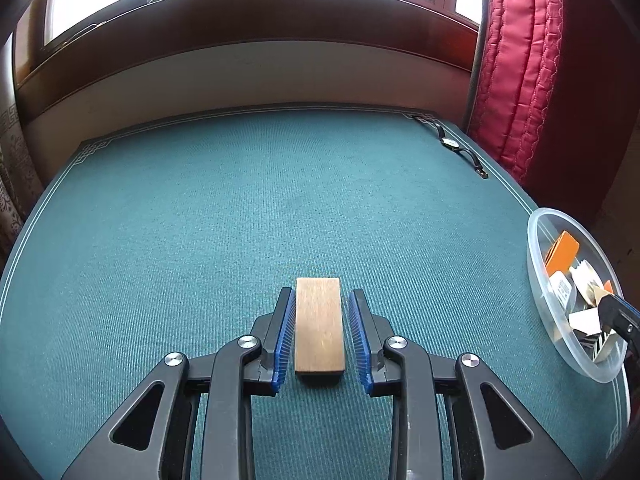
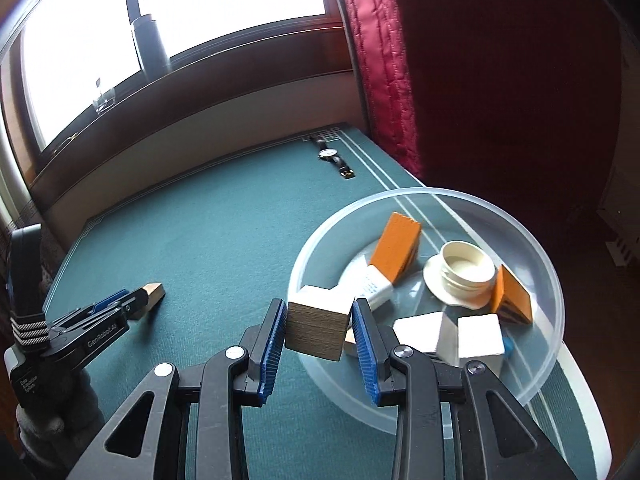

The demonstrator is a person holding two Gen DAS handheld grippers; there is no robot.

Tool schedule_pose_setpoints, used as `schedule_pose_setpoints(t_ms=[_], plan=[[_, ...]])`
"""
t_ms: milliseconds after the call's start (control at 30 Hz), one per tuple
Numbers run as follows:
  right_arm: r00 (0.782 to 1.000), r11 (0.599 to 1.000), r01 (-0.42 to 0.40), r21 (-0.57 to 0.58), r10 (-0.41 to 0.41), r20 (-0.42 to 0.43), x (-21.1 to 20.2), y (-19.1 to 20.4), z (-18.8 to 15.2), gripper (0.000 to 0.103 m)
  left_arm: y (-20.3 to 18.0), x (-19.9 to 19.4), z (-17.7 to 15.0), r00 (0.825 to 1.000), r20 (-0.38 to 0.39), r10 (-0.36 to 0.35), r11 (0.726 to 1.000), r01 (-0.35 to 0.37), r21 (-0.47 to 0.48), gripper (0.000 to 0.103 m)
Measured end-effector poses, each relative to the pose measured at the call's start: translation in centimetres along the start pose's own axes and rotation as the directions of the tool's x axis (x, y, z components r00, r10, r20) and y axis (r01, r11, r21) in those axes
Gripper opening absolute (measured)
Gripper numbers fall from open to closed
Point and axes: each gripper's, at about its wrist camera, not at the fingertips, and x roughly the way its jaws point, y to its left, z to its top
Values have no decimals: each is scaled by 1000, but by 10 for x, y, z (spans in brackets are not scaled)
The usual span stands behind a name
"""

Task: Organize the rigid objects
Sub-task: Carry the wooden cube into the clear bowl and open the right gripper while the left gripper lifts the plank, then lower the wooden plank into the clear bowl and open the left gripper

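A flat wooden block (image 1: 319, 324) lies on the green table mat (image 1: 200, 220) between the blue pads of my left gripper (image 1: 319, 300). The jaws stand slightly apart from its sides, open. The same block (image 2: 154, 292) shows in the right wrist view at the left gripper's tips. My right gripper (image 2: 319, 310) is shut on a wooden cube (image 2: 318, 326) with a white top, held over the near rim of a clear plastic bowl (image 2: 536, 264). The bowl holds orange blocks (image 2: 394, 246), white cubes (image 2: 480, 334) and a white round lid (image 2: 466, 270).
A wristwatch (image 2: 334, 158) lies at the mat's far right corner, also in the left wrist view (image 1: 452, 143). A red quilted curtain (image 1: 516, 60) hangs beyond the right edge. A window sill and wall run behind the table. The bowl (image 1: 536, 280) sits at the mat's right edge.
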Motion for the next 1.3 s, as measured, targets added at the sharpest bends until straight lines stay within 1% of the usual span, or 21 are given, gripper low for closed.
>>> schedule_pose_setpoints(t_ms=[200, 233, 267, 300, 333, 533, 667, 700, 733, 800, 833, 933, 1033, 1100, 1133, 1167, 1233, 1300], plan=[[998, 994, 59, 89, -61, 20, -2, -28, 5, 37, -3, -1, 0, 1000, 1, -1, 1000, 1, 9, 28], [997, 992, 66, 106, -69, 22, -2, -33, 5, 38, -4, -1, 0, 1000, 2, -1, 1000, 1, 7, 28], [997, 990, 74, 124, -78, 25, -3, -38, 5, 47, -3, -1, 1, 1000, 1, -2, 1000, 2, 5, 28], [996, 987, 81, 139, -87, 33, -6, -42, 4, 58, -2, -2, 1, 1000, 1, -4, 1000, 4, 0, 28], [994, 985, 89, 148, -96, 42, -8, -45, 4, 61, -1, -2, 1, 1000, 0, -4, 1000, 4, -6, 28], [990, 980, 123, 156, -131, 43, -11, -55, -3, 62, 11, 4, 3, 999, -38, -23, 997, 20, -71, 29], [991, 977, 126, 169, -133, 33, -12, -58, -8, 63, 16, 4, 2, 999, -43, -30, 996, 26, -83, 31], [991, 977, 126, 172, -133, 32, -13, -59, -9, 65, 17, 4, 2, 999, -43, -32, 996, 29, -85, 36], [990, 977, 126, 173, -134, 33, -14, -60, -10, 67, 19, 3, 2, 999, -41, -32, 996, 29, -86, 43], [990, 977, 127, 174, -135, 35, -16, -60, -12, 68, 19, 3, 2, 999, -36, -35, 996, 32, -84, 52], [990, 977, 126, 174, -134, 35, -16, -60, -12, 69, 19, 2, 3, 999, -36, -41, 996, 38, -83, 55], [991, 977, 124, 174, -132, 34, -18, -61, -14, 69, 17, 3, 2, 998, -43, -49, 996, 46, -78, 58], [991, 977, 123, 174, -131, 36, -21, -61, -16, 69, 11, 5, 0, 999, -44, -28, 998, 25, -49, 58], [991, 978, 122, 170, -131, 39, -20, -60, -15, 69, 6, 8, -3, 999, -47, -14, 1000, 13, -21, 55], [991, 978, 122, 168, -131, 41, -20, -60, -16, 69, 4, 10, -4, 999, -50, -6, 1000, 5, -10, 49], [991, 979, 121, 167, -130, 43, -20, -60, -16, 69, 2, 12, -5, 998, -58, -1, 1000, 1, -1, 46], [991, 979, 119, 164, -128, 45, -21, -59, -17, 69, 1, 18, -7, 997, -77, 6, 1000, -6, 5, 36], [991, 980, 118, 161, -127, 46, -21, -57, -18, 69, -2, 18, -8, 997, -72, 21, 1000, -20, 13, 33]])
